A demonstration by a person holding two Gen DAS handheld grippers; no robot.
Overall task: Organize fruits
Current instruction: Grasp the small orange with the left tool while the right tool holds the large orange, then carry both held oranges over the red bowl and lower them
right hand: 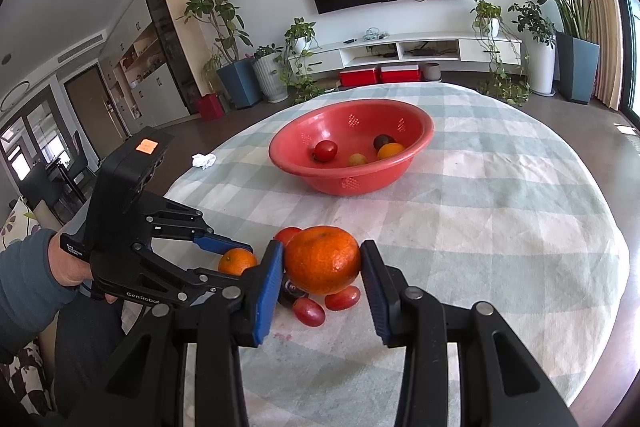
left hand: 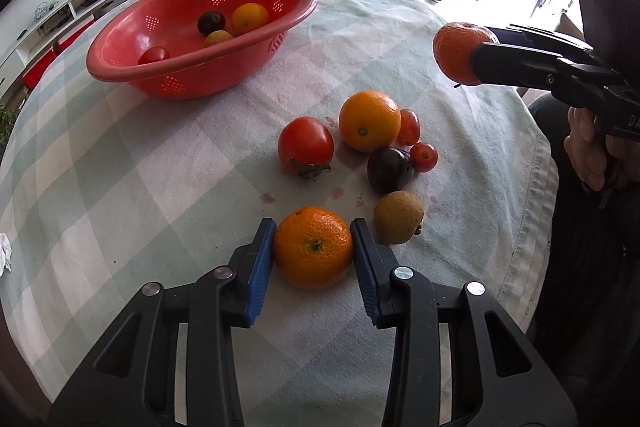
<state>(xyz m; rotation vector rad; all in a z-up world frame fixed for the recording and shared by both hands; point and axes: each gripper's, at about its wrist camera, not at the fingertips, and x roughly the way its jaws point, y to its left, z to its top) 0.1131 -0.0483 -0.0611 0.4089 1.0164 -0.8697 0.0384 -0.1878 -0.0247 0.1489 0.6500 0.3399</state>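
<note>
A mandarin (left hand: 313, 247) rests on the checked cloth with my left gripper (left hand: 313, 225) shut on it, its blue pads pressing both sides. My right gripper (right hand: 322, 247) is shut on a second mandarin (right hand: 322, 261), held in the air above the loose fruit; it also shows in the left wrist view, with the gripper (left hand: 482, 41) at the right. Beyond the left gripper lie a tomato (left hand: 306, 145), an orange (left hand: 369, 120), a dark plum (left hand: 389, 169), two small red fruits (left hand: 423, 157) and a brownish fruit (left hand: 398, 217). The red colander bowl (left hand: 200, 75) farther back holds several fruits.
A crumpled white tissue (right hand: 204, 160) lies near the table's left edge. The round table's edge (left hand: 532, 227) curves close on the right, with the person's dark-clothed leg beside it. Bare cloth (right hand: 500, 227) stretches between the bowl and the loose fruit.
</note>
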